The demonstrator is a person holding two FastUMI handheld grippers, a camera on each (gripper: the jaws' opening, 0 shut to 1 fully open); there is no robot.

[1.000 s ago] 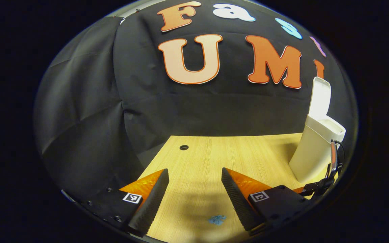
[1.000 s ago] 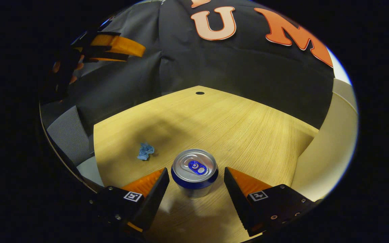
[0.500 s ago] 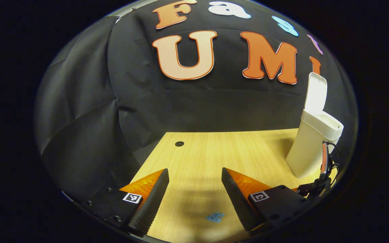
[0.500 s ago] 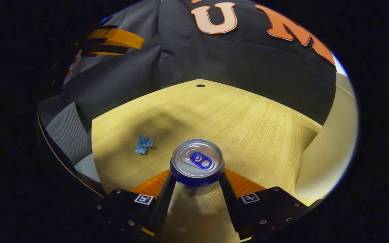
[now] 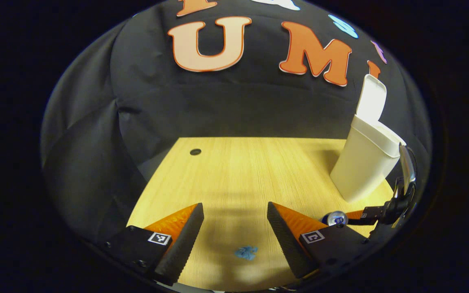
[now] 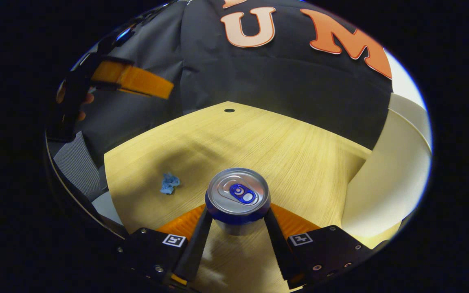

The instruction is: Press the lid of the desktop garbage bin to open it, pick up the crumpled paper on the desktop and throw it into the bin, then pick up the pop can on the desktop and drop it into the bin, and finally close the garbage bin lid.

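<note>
A silver-topped blue pop can (image 6: 237,195) stands upright between my right gripper's fingers, and the right gripper (image 6: 237,213) is shut on its sides. Whether the can is off the table I cannot tell. The crumpled blue paper (image 6: 169,183) lies on the wooden table to the can's left. The white bin (image 5: 362,162) stands at the right with its lid (image 5: 371,97) raised. My left gripper (image 5: 234,206) is open above the table, with the paper (image 5: 246,252) lying below the gap. In the left gripper view, the can's top (image 5: 335,218) and the right gripper (image 5: 397,195) are beside the bin.
The bin's wall (image 6: 389,179) is close on the right of the can. A small round hole (image 5: 195,151) marks the table's far left part. The left gripper (image 6: 128,79), held by a hand, hovers at upper left. A grey ribbed surface (image 6: 75,162) lies past the table's left edge.
My right gripper has shut on the can, which stood loose between open fingers a second ago. The left gripper has tilted down, bringing more of the table and the can into its view.
</note>
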